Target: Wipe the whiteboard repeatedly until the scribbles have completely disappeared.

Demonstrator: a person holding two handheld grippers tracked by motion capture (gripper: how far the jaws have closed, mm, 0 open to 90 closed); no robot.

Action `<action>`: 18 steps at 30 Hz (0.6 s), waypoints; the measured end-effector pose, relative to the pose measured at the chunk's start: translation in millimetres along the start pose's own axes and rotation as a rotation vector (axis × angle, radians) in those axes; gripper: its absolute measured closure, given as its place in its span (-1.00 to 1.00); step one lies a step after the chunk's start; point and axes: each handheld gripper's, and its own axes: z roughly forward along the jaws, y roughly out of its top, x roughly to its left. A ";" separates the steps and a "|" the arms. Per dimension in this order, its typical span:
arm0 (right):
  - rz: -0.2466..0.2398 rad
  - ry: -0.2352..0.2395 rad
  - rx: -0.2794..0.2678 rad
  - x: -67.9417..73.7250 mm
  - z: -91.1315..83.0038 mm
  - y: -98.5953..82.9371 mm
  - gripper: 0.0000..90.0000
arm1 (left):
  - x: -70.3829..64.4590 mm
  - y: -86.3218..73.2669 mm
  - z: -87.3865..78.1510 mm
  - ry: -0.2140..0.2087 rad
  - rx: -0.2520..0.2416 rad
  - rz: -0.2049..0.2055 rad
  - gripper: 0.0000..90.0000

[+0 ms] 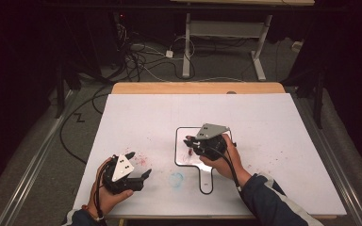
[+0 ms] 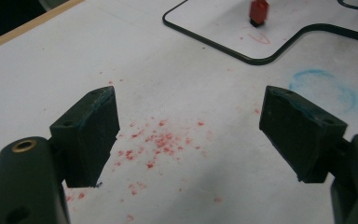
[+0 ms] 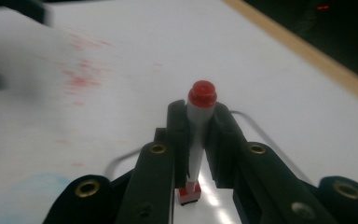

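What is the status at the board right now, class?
Right gripper shut on red marker, tip down on the small whiteboard. Left gripper open, over red specks. Nothing in the way.

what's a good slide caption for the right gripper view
Right tool shut on a red-ended marker held upright over the white board.

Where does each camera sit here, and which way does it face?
High view: above the person's side, facing forward and down on the white table; both hands and the left tool show.
Left gripper view: on the left tool, jaws wide apart over red specks.
Right gripper view: on the right tool, clamped on a red-capped marker.
Shared: the black-outlined board, in high and left views.
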 end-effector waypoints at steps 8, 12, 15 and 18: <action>0.037 0.173 -0.054 11.4 2.6 1.0 0.81 | 0.4 -0.3 2.0 -0.005 0.006 -0.008 -0.58; 0.000 0.209 -0.045 17.4 0.9 3.2 0.82 | -0.2 -0.1 1.3 -0.008 0.008 -0.004 -0.58; -0.047 0.121 -0.020 14.6 -1.4 3.1 0.82 | -0.2 -0.2 1.9 -0.007 0.008 -0.008 -0.58; -0.030 0.072 -0.031 7.7 2.3 1.0 0.82 | -1.6 0.3 2.0 -0.007 0.010 -0.003 -0.58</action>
